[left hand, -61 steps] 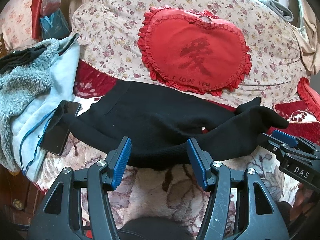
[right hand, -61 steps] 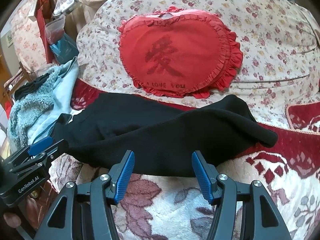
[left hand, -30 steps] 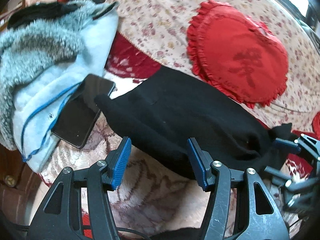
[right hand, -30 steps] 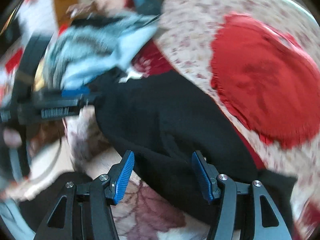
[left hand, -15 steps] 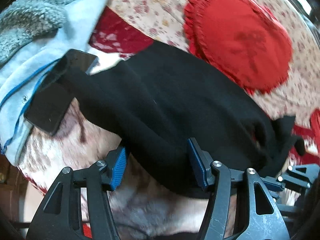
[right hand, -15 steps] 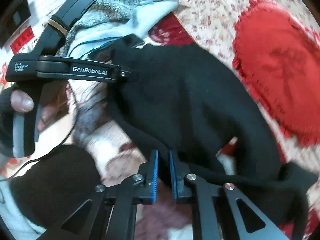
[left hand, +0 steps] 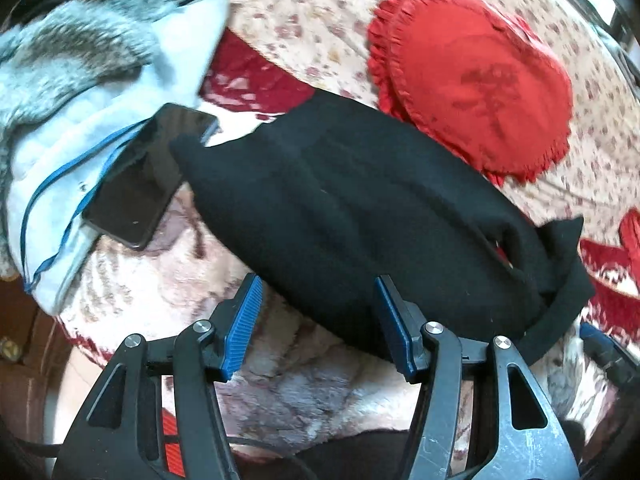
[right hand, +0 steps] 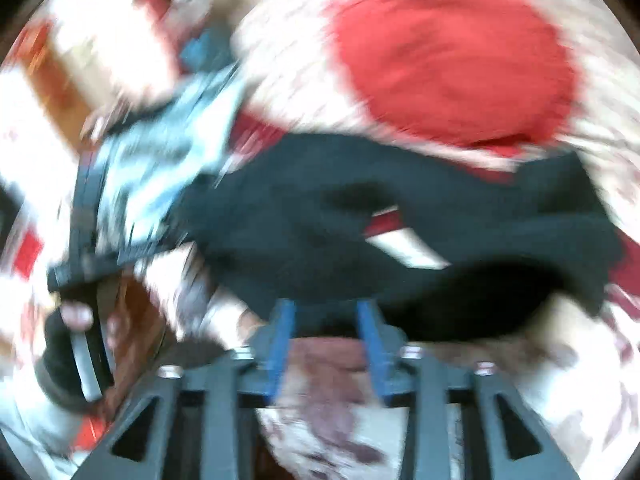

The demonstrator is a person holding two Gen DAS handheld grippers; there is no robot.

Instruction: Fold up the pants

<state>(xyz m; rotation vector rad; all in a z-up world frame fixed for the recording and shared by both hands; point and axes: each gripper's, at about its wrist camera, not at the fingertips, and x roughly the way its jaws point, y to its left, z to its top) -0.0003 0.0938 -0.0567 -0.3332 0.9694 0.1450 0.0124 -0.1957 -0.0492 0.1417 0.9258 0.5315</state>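
Observation:
The black pants [left hand: 352, 216] lie folded over in a thick bundle on the patterned bed cover [left hand: 304, 392], one leg end sticking out at the right. My left gripper [left hand: 318, 284] stands open at their near edge, which runs between its blue pads without being pressed. The right wrist view is badly blurred. There the right gripper [right hand: 325, 306] has its jaws opening, their tips at the near edge of the pants [right hand: 320, 220], with bed cover showing between the pads. A hand [right hand: 76, 316] holds the left gripper at that view's left.
A black phone [left hand: 148, 176] lies just left of the pants, partly on a pale blue fleece garment [left hand: 80, 92]. A red heart-shaped cushion [left hand: 476, 92] rests on a floral pillow [left hand: 304, 8] behind. The bed's edge falls away at the lower left.
Half a second ago the right gripper was nearly shut at the pants' near edge; now its pads stand apart and its view has swung. The left gripper has drawn back slightly from the pants.

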